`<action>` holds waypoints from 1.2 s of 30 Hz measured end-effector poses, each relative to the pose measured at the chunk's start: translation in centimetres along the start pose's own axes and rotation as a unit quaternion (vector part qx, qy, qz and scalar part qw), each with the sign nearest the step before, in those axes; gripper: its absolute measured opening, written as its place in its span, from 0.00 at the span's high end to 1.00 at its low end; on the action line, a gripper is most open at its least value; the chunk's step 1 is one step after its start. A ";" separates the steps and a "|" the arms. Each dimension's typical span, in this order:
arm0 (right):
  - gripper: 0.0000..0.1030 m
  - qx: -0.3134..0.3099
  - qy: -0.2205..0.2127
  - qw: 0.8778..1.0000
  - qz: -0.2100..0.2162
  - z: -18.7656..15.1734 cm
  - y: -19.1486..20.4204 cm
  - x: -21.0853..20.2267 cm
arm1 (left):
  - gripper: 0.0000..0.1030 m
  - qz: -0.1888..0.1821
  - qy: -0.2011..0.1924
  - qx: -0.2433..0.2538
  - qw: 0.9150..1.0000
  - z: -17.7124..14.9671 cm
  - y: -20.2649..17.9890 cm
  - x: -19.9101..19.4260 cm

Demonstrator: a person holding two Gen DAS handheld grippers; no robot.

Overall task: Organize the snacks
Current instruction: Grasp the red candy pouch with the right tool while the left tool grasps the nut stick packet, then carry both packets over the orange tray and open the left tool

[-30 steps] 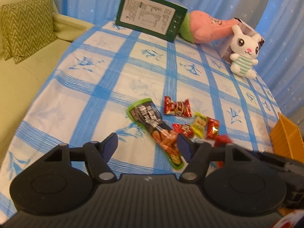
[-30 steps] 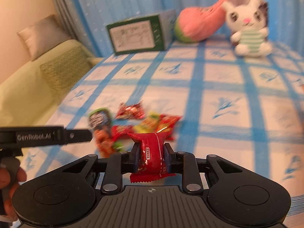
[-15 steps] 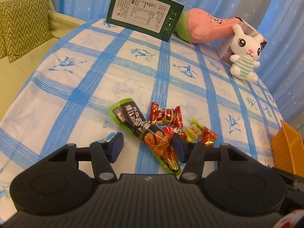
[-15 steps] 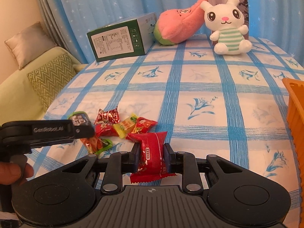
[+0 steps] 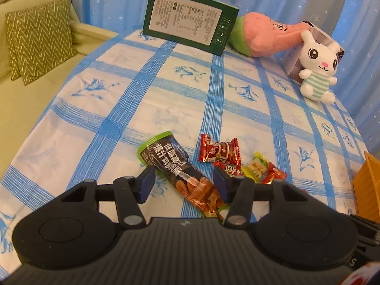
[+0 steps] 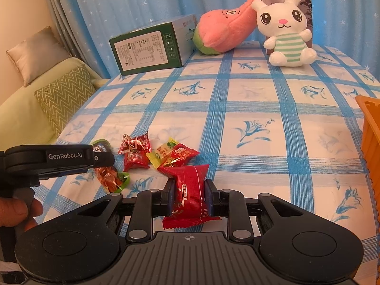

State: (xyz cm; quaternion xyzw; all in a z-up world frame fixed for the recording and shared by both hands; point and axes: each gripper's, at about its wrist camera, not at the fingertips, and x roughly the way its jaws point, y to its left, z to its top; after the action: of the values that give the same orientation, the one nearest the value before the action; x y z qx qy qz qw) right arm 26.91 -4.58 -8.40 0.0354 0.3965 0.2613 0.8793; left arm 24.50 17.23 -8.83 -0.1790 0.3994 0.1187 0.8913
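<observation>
A green sofa (image 6: 21, 116) stands at the left with two cushions: one plain beige (image 6: 35, 54), one green zigzag (image 6: 64, 95). Beside it is the table under a blue-checked cloth (image 6: 249, 109).

On the near left part of the cloth lie five loose snacks: one long green-and-black packet (image 5: 180, 173) and, just right of it, four small sweets bunched together, three red and one yellow (image 5: 257, 168). One of the red ones, foil-wrapped (image 5: 219, 152), lies farthest back.

The left gripper (image 5: 184, 182) is down over the long packet. Its jaws have just been closing but are not clamped; the packet lies between them and the pads stand clear of its sides.

To the right, the right gripper (image 6: 188, 196) is clenched on a sixth snack, a red wrapper (image 6: 190, 197) held upright above the cloth, pads pressing both sides.

Along the back edge, left to right: one green box (image 6: 149, 49), one pink plush toy (image 6: 223, 30), one white rabbit toy (image 6: 285, 30) leaning on a second, paler box (image 6: 306, 7).

At the far right edge sits one orange basket (image 6: 370, 128).
</observation>
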 end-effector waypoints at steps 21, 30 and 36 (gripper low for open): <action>0.75 0.007 -0.003 1.000 0.006 0.0 -0.4 -0.5 | 0.73 -0.001 0.039 0.142 0.989 -2.3 -0.1 -1.7; 0.75 0.011 -0.006 1.000 0.008 0.1 -0.5 -0.4 | 0.73 0.030 0.008 0.166 0.986 -2.1 -1.2 -0.3; 0.75 0.014 -0.006 1.000 0.014 0.1 -0.5 -0.6 | 0.75 0.031 0.005 0.151 0.988 -2.4 -1.3 -0.6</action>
State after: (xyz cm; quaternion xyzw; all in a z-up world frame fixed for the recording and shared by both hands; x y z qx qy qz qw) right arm 26.92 -5.31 -8.07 0.0548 0.3945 0.2677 0.8773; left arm 22.93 14.99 -9.58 -0.0301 0.4227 0.0840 0.9019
